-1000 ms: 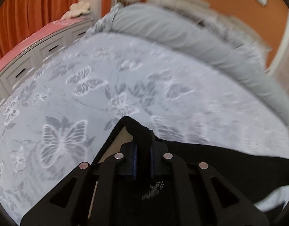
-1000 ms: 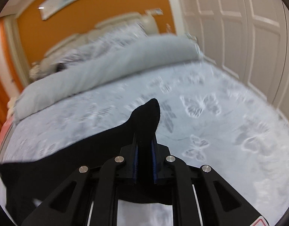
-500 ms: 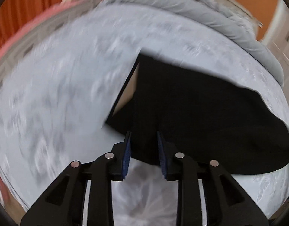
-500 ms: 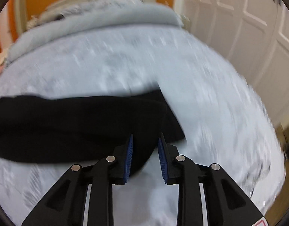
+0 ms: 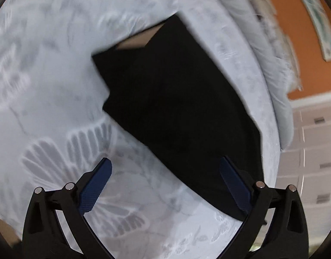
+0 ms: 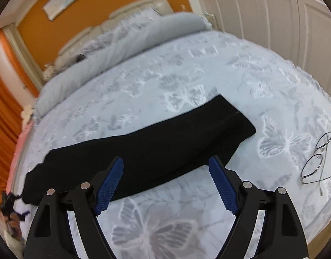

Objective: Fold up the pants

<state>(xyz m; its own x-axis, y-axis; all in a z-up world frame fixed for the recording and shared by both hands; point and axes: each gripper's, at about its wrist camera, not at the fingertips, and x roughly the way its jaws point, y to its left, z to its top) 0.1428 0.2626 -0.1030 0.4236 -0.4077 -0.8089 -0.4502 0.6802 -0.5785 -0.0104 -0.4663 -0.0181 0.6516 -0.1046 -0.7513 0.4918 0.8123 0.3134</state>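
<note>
Left gripper point(image 5: 165, 168) was clamped on black pants point(image 5: 178, 108) a second ago; jaws have just been opening, now wide, pads clear of cloth; right gripper point(image 6: 165, 168) likewise, jaws just opened, nothing pinched; pants, formerly lifted, now lie flat on butterfly bedspread point(image 6: 208, 64), running 8 to 2 o'clock in right view; glasses point(image 6: 316, 159) newly visible at 3 o'clock.

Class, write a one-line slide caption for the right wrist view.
Open right gripper above black pants on butterfly bedspread, eyeglasses nearby.
</note>
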